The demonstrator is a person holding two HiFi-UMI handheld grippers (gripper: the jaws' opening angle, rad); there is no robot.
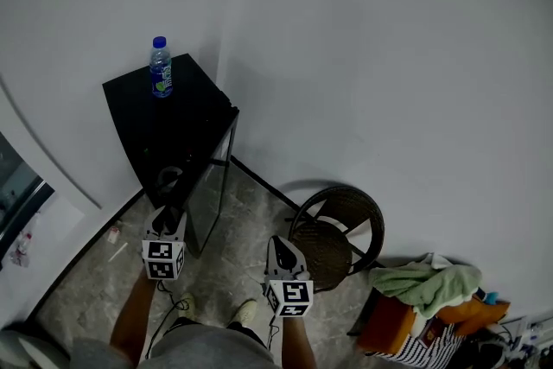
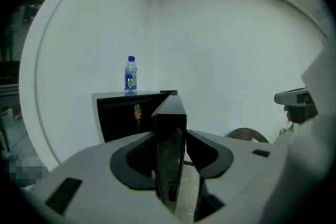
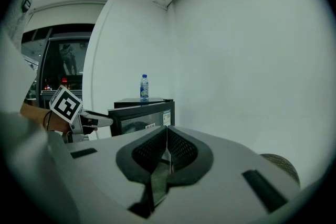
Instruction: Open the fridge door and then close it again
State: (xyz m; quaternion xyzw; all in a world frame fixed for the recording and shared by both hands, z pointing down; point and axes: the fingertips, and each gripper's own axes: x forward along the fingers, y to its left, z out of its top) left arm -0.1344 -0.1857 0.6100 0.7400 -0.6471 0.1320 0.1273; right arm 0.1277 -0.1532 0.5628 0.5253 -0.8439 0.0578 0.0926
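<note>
A small black fridge (image 1: pixel 160 130) stands in the corner by the white wall, with a blue-capped water bottle (image 1: pixel 160 67) on its top. Its glass door (image 1: pixel 209 190) is swung out, and the dark inside (image 2: pixel 126 115) shows a can on a shelf. My left gripper (image 1: pixel 169 213) is at the door's free edge. In the left gripper view the door's edge (image 2: pixel 170 113) runs between the jaws, and both pads lie against it. My right gripper (image 1: pixel 281 253) hangs to the right of the door, shut and holding nothing (image 3: pixel 166 144). It looks at the door's front (image 3: pixel 144 117).
A round wicker chair (image 1: pixel 341 229) stands right of the fridge, close to my right gripper. Further right a heap of cloth and bags (image 1: pixel 428 294) lies on the floor. White walls close in behind, and a cable trails on the tiled floor by the person's feet (image 1: pixel 216 307).
</note>
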